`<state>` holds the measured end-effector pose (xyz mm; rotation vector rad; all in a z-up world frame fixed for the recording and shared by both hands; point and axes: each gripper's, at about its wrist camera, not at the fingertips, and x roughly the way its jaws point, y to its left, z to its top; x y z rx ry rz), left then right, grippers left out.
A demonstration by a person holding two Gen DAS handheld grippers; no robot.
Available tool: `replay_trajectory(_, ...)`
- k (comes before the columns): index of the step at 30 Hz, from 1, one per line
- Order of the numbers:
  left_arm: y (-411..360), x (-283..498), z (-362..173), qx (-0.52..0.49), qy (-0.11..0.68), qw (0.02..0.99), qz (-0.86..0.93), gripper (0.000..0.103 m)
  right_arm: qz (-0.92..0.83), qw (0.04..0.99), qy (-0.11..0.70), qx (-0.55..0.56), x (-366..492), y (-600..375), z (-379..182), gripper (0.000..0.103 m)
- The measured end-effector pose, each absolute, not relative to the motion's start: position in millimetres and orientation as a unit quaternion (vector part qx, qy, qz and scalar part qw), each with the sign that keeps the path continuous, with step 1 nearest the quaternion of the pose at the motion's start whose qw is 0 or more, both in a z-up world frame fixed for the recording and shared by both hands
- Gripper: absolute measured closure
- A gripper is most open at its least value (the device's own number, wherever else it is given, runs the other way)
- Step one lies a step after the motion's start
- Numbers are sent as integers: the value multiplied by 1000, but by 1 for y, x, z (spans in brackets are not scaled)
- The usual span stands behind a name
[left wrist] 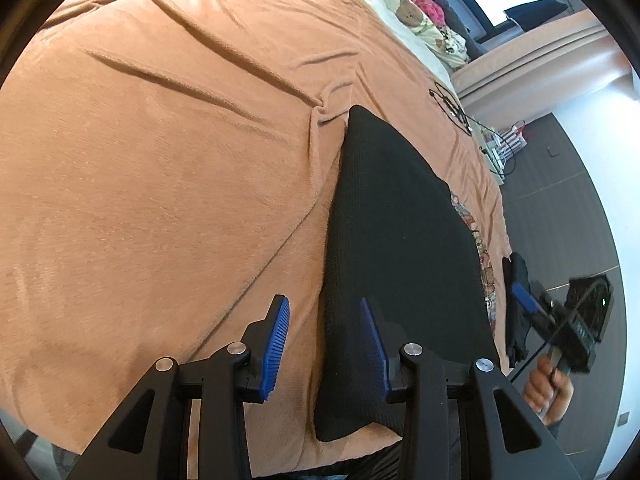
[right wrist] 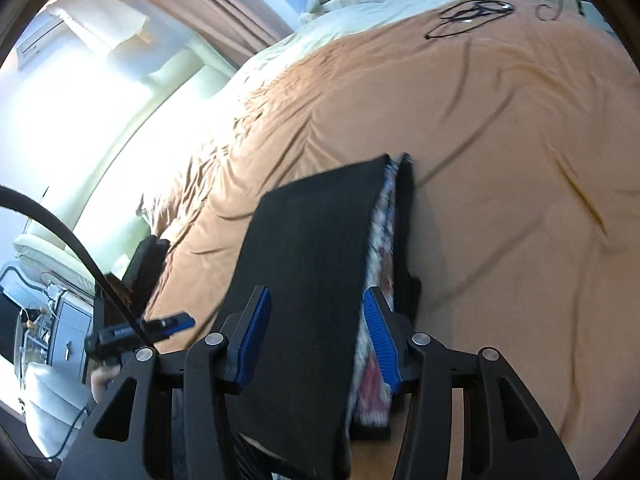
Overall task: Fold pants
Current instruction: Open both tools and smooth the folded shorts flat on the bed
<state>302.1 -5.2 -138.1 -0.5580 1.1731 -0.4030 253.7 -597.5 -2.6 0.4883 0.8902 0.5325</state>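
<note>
The black pants (left wrist: 400, 240) lie folded into a long strip on the orange blanket (left wrist: 160, 160), with a patterned lining (right wrist: 380, 240) showing along the right edge. My left gripper (left wrist: 323, 302) hovers open over the strip's near left edge, one blue pad above the blanket and the other above the cloth. My right gripper (right wrist: 316, 291) is open above the pants (right wrist: 312, 260), with the strip passing beneath the gap and neither pad pressing on it. Each view catches the other gripper at its side: the right gripper (left wrist: 560, 320) in a hand (left wrist: 548, 392), the left gripper (right wrist: 140, 328).
A black cable (right wrist: 472, 12) is coiled on the blanket toward the far end. Pillows and plush toys (left wrist: 416, 12) lie at the head of the bed. The bed's edge drops to a dark floor (left wrist: 568, 208). Cream furniture (right wrist: 52, 252) stands beside the bed.
</note>
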Motion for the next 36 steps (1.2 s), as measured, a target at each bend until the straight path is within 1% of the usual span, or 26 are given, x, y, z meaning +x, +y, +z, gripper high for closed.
replay_trajectory(7,-7,309,-144,-259,550,773,-182,64,267,813,453,251,312,-597,-39,57)
replay_trajectory(11,-10,312,-149,-259,555,770,-178,64,232,810,475,254,340,-608,-59,57)
replay_trajectory(14,-11,314,-151,-259,557,769,-177,64,227,805,479,267,350,-616,-62,57)
replay_trajectory(20,-11,314,-155,-262,561,766,-173,64,258,802,463,277,358,-613,-49,57)
replay_trajectory(27,-10,313,-157,-264,562,765,-169,64,251,822,436,267,353,-611,-34,57)
replay_trajectory(32,-9,311,-157,-266,562,765,-170,64,257,803,477,247,364,-591,-58,57)
replay_trajectory(36,-8,312,-158,-267,563,763,-170,64,254,788,494,266,376,-589,-74,57)
